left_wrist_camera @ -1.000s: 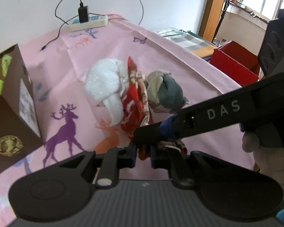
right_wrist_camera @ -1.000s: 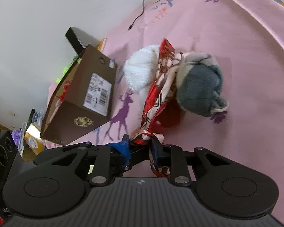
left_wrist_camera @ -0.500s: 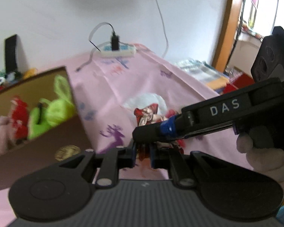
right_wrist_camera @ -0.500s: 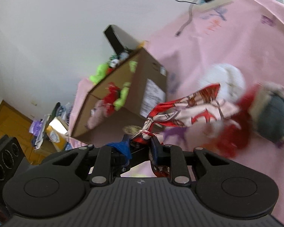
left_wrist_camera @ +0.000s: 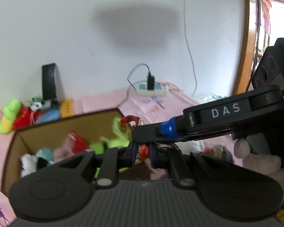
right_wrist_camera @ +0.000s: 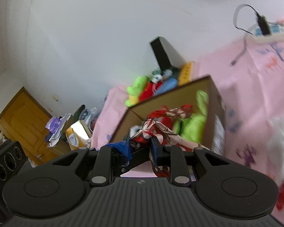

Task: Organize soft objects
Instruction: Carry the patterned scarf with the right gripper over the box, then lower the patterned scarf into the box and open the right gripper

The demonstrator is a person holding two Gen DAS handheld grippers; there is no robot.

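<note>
Jaws, left wrist view: left gripper point(left_wrist_camera: 142, 151) clamped narrow on a fold of the red patterned scarf point(left_wrist_camera: 144, 150), low centre of frame. Right gripper point(left_wrist_camera: 142, 135) reaches in from the right, its tip just above the left jaws, the person's hand point(left_wrist_camera: 263, 160) on its handle at right edge. A second ago this view looked down on the scarf lying on the pink table cloth point(left_wrist_camera: 157, 102) beside white and grey soft things; now the open cardboard box point(left_wrist_camera: 66, 121) fills the lower left, plush toys blurred inside. More plush toys point(left_wrist_camera: 19, 117) sit behind it at far left, power strip point(left_wrist_camera: 151, 90) at centre.

Right wrist view: right gripper point(right_wrist_camera: 140, 149) also pinched shut on the scarf point(right_wrist_camera: 161, 126), which trails from the jaws up over the box point(right_wrist_camera: 214, 87) mouth at centre. White soft item point(right_wrist_camera: 280, 138) stays on the table at right edge (blurred).

Change: scarf lifted off the table by both grippers and carried to the box. Likely next is lowering and release inside; the trailing end may catch the rim.
</note>
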